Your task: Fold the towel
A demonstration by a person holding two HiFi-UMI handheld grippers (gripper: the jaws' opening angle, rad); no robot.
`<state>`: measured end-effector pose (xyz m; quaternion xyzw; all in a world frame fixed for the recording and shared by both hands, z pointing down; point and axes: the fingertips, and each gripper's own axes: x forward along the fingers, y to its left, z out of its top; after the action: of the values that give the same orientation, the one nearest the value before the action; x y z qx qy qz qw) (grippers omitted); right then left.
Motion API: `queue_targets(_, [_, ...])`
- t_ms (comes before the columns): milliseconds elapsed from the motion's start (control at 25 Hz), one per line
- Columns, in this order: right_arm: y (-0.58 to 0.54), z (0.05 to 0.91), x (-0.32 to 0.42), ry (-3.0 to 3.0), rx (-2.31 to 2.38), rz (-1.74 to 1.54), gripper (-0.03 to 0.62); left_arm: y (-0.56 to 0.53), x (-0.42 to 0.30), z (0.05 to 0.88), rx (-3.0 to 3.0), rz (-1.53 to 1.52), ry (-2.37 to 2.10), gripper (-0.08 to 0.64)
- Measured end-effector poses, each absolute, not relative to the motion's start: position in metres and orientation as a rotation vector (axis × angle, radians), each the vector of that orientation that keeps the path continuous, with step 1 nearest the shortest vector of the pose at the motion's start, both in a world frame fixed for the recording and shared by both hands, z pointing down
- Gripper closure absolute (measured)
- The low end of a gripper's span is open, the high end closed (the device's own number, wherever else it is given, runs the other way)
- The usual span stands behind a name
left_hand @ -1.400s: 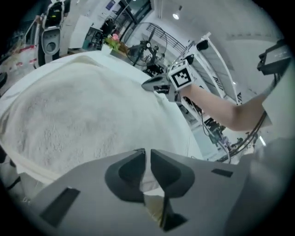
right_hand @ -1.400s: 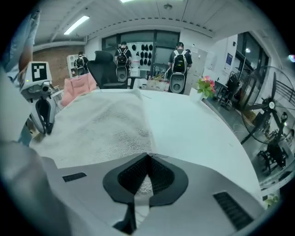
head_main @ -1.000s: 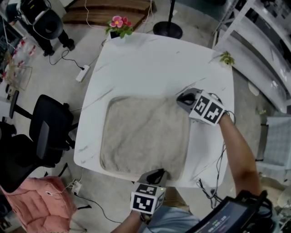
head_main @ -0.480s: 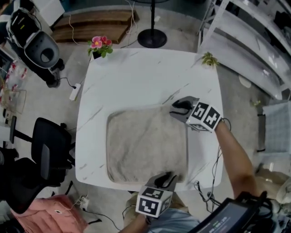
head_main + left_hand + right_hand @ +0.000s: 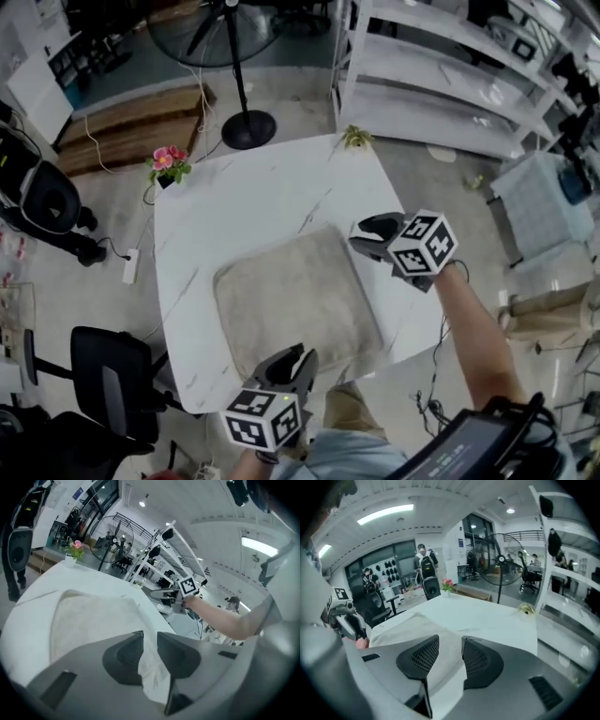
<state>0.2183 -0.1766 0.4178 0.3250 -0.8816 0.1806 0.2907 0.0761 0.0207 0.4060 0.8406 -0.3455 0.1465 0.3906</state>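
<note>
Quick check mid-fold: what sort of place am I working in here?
Most likely an open-plan lab or workshop office. White metal shelves line one side, a standing fan is on the bare floor, and office chairs sit beside the white table.

Left gripper (image 5: 302,356) and right gripper (image 5: 359,236) hover, jaws just opened, nothing pinched between them.

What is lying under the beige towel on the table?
The white marble-patterned table lies under the beige rectangular towel and shows along its sides. The part beneath the towel is covered, so anything there cannot be seen.
</note>
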Motion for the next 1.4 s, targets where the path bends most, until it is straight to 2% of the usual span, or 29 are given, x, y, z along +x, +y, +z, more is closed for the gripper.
queue_targets(320, [-0.021, 0.515, 0.242, -2.161, 1.099, 0.904, 0.41, 0.052, -0.002, 0.431, 2.103, 0.42, -0.891, 0.472])
queue_targets(600, [0.01, 0.534, 0.233, -2.137, 1.233, 1.175, 0.392, 0.081, -0.024, 0.454, 2.083, 0.483, -0.862, 0.474])
queue_targets(640, [0.008, 0.535, 0.232, -2.124, 1.233, 1.204, 0.403, 0.083, -0.026, 0.453, 2.086, 0.479, -0.865, 0.478])
queue_targets(680, [0.006, 0.535, 0.232, -2.107, 1.242, 1.229, 0.447, 0.084, -0.029, 0.45, 2.088, 0.472, -0.87, 0.483])
queue_targets(720, [0.003, 0.533, 0.233, -2.093, 1.263, 1.245, 0.543, 0.085, -0.032, 0.447, 2.091, 0.462, -0.878, 0.485])
queue_targets(760, [0.0, 0.526, 0.233, -2.091, 1.289, 1.246, 0.549, 0.086, -0.036, 0.443, 2.094, 0.451, -0.889, 0.485])
queue_targets(960, [-0.018, 0.455, 0.197, -2.202, 1.26, 0.976, 0.554, 0.086, -0.071, 0.421, 2.087, 0.36, -0.981, 0.488])
queue_targets(1160, [-0.028, 0.389, 0.099, -2.296, 1.012, 0.562, 0.557, 0.086, -0.11, 0.397, 2.067, 0.251, -1.082, 0.491])
queue_targets(1400, [0.002, 0.398, -0.007, -2.261, 0.68, 0.256, 0.557, 0.105, -0.138, 0.391, 2.023, 0.128, -1.167, 0.492])
